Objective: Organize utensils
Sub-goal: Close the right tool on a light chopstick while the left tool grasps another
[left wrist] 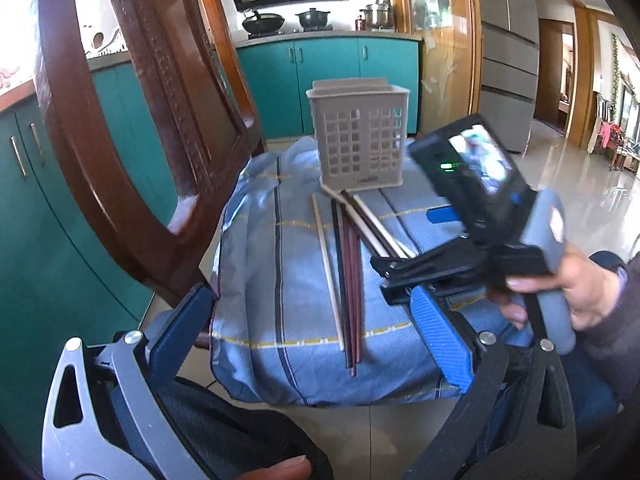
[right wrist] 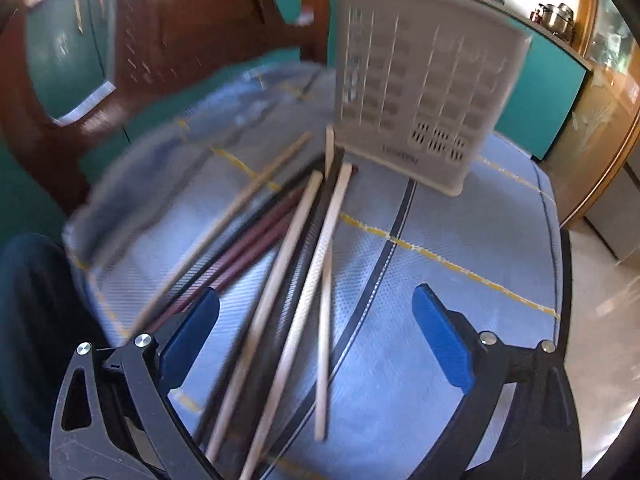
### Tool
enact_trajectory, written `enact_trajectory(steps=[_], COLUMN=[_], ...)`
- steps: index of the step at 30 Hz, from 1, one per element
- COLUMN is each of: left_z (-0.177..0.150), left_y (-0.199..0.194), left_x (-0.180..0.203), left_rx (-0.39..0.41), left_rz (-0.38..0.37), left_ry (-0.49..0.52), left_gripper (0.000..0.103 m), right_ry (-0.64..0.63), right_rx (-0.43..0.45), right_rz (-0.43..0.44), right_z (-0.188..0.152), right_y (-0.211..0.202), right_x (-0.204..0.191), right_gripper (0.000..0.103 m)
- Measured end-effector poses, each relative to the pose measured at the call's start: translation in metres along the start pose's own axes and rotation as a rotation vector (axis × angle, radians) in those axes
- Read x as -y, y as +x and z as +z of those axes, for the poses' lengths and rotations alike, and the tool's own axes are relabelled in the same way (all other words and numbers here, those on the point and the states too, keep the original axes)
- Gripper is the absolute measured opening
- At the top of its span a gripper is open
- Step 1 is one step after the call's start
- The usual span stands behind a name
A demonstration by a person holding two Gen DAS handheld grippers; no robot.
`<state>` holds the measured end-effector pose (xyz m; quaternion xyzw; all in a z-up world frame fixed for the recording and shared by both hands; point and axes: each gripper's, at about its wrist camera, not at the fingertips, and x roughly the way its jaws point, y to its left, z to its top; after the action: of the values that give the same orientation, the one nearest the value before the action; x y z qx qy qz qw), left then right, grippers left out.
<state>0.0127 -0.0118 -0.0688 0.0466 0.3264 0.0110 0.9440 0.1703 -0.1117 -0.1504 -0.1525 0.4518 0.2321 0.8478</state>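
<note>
Blue cloth (left wrist: 256,280): holder (left wrist: 358,136) upright, contents unseen; chopsticks (left wrist: 348,276) beside; both grippers (left wrist: 316,344) (right wrist: 316,344) spread

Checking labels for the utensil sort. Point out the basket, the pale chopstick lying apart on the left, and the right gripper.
basket (left wrist: 356,140): left wrist view, front lattice wall.
pale chopstick (left wrist: 326,264): left wrist view, middle of its shaft.
right gripper (right wrist: 316,336): right wrist view, midway between its blue fingertips.

Layout around the perforated grey plastic utensil basket (left wrist: 359,136)

Loose wooden and dark chopsticks (left wrist: 348,272) lie before the basket, both on the blue striped cloth (left wrist: 260,280).
</note>
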Motion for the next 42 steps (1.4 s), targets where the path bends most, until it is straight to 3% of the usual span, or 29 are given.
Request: enact_trajectory(steps=[2, 11, 16, 18, 21, 25, 27, 29, 31, 32, 34, 37, 38, 42], left_z=[-0.002, 0.008, 0.031, 0.047, 0.069, 0.092, 0.092, 0.089, 0.087, 0.085, 0.084, 0.082, 0.082, 0.080], left_y=[0.002, 0.035, 0.072, 0.095, 0.130, 0.172, 0.180, 0.184, 0.188, 0.189, 0.194, 0.200, 0.201, 0.204], left_x=[0.003, 0.008, 0.000, -0.005, -0.010, -0.011, -0.011, -0.011, -0.010, -0.010, -0.013, -0.016, -0.016, -0.019], left_rx=[-0.014, -0.052, -0.069, -0.082, -0.120, -0.172, -0.191, -0.217, -0.252, -0.261, -0.283, -0.311, -0.315, -0.326], left_rz=[0.006, -0.007, -0.073, -0.104, -0.127, -0.109, -0.104, -0.098, -0.084, -0.088, -0.097, -0.089, -0.085, -0.074], left_ry=[0.001, 0.019, -0.014, -0.019, -0.015, 0.010, 0.010, 0.007, 0.005, 0.004, -0.007, -0.034, -0.041, -0.073], left_gripper=[0.099, 0.099, 0.098, 0.089, 0.075, 0.073, 0.066, 0.061, 0.051, 0.046, 0.042, 0.042, 0.042, 0.042], right_ry=[0.040, 0.121, 0.239, 0.294, 0.339, 0.346, 0.330, 0.330, 0.303, 0.280, 0.219, 0.160, 0.156, 0.182], right_rx=[-0.038, 0.000, -0.006, -0.009, -0.015, -0.035, -0.045, -0.036, -0.044, -0.056, -0.100, -0.101, -0.101, -0.086], right_rz=[0.016, 0.013, 0.061, 0.066, 0.032, -0.092, -0.155, -0.098, 0.039, 0.062, 0.057, 0.070, 0.068, 0.079], right_z=[0.002, 0.013, 0.015, 0.015, 0.011, 0.004, 0.003, 0.008, 0.018, 0.024, 0.033, 0.040, 0.041, 0.038], right_y=[0.013, 0.014, 0.010, 0.008, 0.003, 0.001, 0.001, 0.001, -0.001, 0.004, 0.011, 0.014, 0.015, 0.016], right_x=[0.009, 0.041, 0.067, 0.080, 0.095, 0.110, 0.112, 0.113, 0.111, 0.106, 0.100, 0.097, 0.097, 0.105], right_gripper=[0.093, 0.087, 0.084, 0.084, 0.084, 0.081, 0.078, 0.075, 0.069, 0.064, 0.055, 0.050, 0.044, 0.040])
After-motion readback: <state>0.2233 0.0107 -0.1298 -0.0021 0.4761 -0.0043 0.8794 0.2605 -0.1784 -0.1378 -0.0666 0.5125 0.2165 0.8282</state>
